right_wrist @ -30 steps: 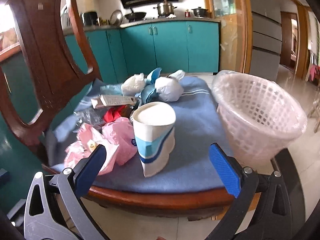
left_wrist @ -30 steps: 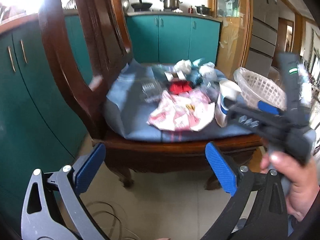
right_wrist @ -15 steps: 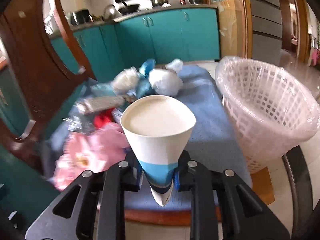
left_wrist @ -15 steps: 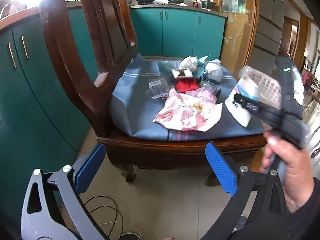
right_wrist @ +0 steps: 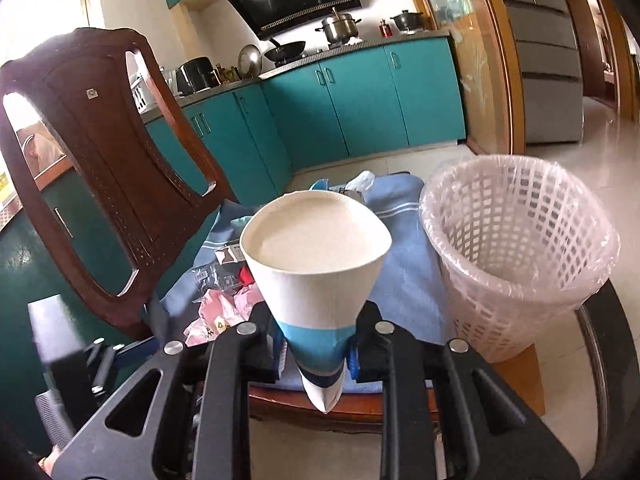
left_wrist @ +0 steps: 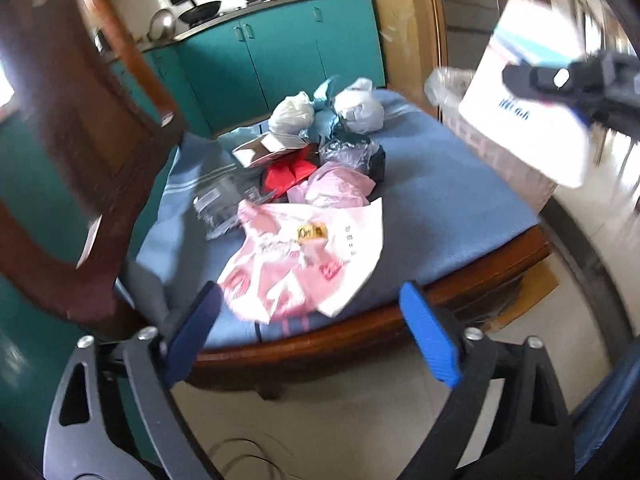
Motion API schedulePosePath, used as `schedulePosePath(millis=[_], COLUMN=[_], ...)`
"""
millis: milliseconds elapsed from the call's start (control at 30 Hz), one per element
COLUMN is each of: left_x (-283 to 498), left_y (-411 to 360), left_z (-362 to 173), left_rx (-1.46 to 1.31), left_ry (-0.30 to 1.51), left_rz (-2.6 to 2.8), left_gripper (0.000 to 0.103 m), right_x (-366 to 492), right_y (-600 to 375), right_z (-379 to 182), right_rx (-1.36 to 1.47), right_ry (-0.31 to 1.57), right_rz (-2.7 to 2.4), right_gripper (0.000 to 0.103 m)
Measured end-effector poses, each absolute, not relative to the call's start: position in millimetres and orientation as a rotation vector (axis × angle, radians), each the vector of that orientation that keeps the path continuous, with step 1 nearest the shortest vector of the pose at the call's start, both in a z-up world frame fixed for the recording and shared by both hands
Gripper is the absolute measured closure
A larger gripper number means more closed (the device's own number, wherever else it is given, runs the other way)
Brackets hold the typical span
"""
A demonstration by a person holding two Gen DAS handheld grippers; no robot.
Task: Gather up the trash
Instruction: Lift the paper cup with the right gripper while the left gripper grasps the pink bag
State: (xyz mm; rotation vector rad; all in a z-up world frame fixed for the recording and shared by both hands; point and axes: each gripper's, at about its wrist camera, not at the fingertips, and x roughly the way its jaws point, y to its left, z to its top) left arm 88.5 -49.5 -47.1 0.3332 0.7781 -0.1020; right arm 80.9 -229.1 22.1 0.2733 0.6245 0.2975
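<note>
Your left gripper [left_wrist: 308, 332] stands wide with nothing between its blue pads, jaws just drawn in a little, angled down at the near edge of the chair seat [left_wrist: 452, 216]. Entered on the blue cloth, left to right: one grey crumpled wrapper [left_wrist: 218, 204], one large pink-and-white bag [left_wrist: 304, 260], one small open box [left_wrist: 260, 151], one red packet [left_wrist: 288, 172], one pale pink bag [left_wrist: 340, 190], one clear-and-dark wrapper [left_wrist: 356, 156], and two knotted white bags [left_wrist: 291, 114] with a blue one between them. Right half of the cloth lies bare. Your right gripper [right_wrist: 316, 350] is clamped on one paper cup [right_wrist: 316, 248], pinching its base flat, mouth upward, held off the seat. One white mesh basket [right_wrist: 516, 256], lined in clear film, stands just right of the cup at the seat's right edge, mouth open.
</note>
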Motion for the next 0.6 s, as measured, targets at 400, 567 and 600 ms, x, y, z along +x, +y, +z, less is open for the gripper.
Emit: schedulePosePath(millis=[400,567,600], left_x=[94.1,60.9,56.3], left_y=[-33.0,-4.4,6.8], left_z=[-43.0,5.5,16.2], left_rx=[0.223,0.023,-0.045], left_ry=[0.837,0.698,0.654], left_rz=[-0.215,-0.319,-0.322], left_gripper=[0.083,0.087,0.087], right_x=[83.3,83.3,83.0], right_y=[-233.6,-229.5,-228.1], right_z=[23.9,25.5,25.5], right_rx=[0.273,0.249,0.245], right_ry=[0.625,0.627,0.628], right_rz=[0.336,0.351,0.356], right_gripper=[0.079,0.079,0.079])
